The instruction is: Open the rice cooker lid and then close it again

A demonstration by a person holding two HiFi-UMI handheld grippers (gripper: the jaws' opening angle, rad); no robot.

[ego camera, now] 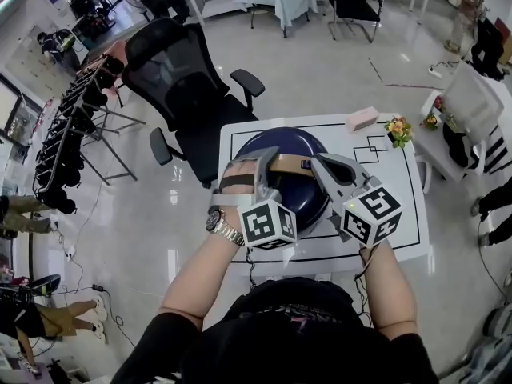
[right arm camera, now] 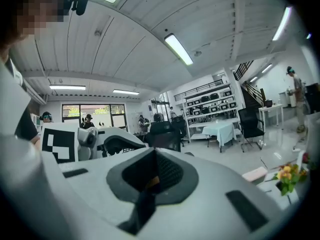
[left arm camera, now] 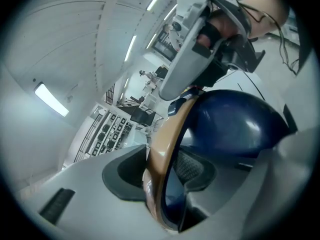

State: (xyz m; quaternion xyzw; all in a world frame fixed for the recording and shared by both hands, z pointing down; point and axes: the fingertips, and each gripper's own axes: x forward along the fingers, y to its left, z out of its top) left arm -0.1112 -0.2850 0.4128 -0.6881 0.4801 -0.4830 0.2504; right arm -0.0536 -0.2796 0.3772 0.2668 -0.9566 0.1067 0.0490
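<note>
Seen from above, a dark blue rice cooker [ego camera: 300, 144] sits mid-frame on a white table [ego camera: 240, 138], its lid apparently down. Its tan handle [ego camera: 292, 163] runs left to right across the dome. The left gripper [ego camera: 268, 158] has its jaws apart around the handle's left end, with a gap beside one pad. The right gripper [ego camera: 320, 165], jaws together, rests at the handle's right end, seemingly empty. The left gripper looks better placed for lifting.

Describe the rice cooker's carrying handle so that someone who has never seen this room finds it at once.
Find the white table marked with black lines, next to the black office chair. On it sits a round dark blue rice cooker, and the handle is the flat band arching across its dome. It is tan, the only light brown thing on the blue cooker.
</note>
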